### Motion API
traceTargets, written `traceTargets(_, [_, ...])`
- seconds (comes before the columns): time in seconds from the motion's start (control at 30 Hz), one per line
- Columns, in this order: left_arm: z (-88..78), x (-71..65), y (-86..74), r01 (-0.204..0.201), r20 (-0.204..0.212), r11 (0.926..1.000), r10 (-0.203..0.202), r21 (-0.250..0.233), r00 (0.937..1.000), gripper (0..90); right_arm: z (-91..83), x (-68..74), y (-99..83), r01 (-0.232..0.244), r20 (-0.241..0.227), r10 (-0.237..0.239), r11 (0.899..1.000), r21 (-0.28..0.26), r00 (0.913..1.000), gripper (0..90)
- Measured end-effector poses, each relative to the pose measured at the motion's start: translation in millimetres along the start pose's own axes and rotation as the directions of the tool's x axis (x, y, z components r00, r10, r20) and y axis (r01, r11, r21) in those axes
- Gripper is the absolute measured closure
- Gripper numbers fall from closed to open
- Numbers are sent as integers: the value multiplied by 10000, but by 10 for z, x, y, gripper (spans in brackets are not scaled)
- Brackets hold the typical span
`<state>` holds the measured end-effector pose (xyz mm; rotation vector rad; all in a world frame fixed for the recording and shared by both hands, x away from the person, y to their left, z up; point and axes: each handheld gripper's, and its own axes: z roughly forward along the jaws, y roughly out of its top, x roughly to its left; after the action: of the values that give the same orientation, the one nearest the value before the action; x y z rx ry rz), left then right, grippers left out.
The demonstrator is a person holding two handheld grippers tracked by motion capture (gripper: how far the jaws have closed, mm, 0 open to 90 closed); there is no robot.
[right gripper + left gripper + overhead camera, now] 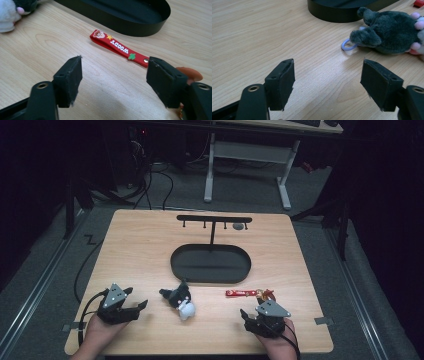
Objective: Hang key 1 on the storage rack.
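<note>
A red strap keychain lettered WOODY lies flat on the wooden table, an orange piece at its right end. Just in front of it my right gripper stands open over bare wood, nothing between its jaws. A grey and white plush mouse with a lilac ring lies near the table's middle. My left gripper is open too, low over the table, the plush ahead and to its right.
A black oval tray sits behind the toys, with a black hook stand rising from its far side. Its rim appears in both gripper views. The table's front edge is close to both hands.
</note>
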<state>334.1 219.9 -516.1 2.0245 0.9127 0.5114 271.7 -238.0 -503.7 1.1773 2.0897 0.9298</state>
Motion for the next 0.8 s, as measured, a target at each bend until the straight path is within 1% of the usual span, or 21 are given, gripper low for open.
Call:
traceTargets(0.07, [8,-6,-2,-41,-2,10000,41,11,10000,277,-1,-5,6,-91,-136,92,9999,53,9999,339])
traceTargets(0.17, [13,-13,-2,-97,47,9999,96,89,9999,277,11,1,15,-202,-299,208,9996,207,9993,351])
traceTargets(0.23, [19,-19,-2,-139,24,9999,139,99,9999,276,21,10,18,-169,-405,183,9992,352,9990,354])
traceTargets(0.3, [17,-23,-1,-153,23,9998,153,113,9999,277,28,19,23,-157,-383,175,9987,476,9991,352])
traceTargets(0.4, [14,-29,-1,-160,14,9998,160,120,9999,277,21,6,40,-179,-560,216,9976,664,9982,352])
traceTargets(0.53, [19,-44,-11,-305,6,9993,305,195,9995,276,11,-25,61,-148,-680,213,9954,949,9975,367])
traceTargets(0.67, [29,-49,-17,-382,4,9990,382,225,9993,276,37,-72,88,-48,-811,178,9875,1578,9966,372])
traceTargets(0.73, [30,-48,-20,-422,40,9988,422,250,9991,277,36,-109,120,13,-846,155,9807,1955,9963,374])
traceTargets(0.8, [31,-50,-22,-453,50,9987,451,243,9990,277,26,-150,151,238,-797,-54,9726,2311,9968,377])
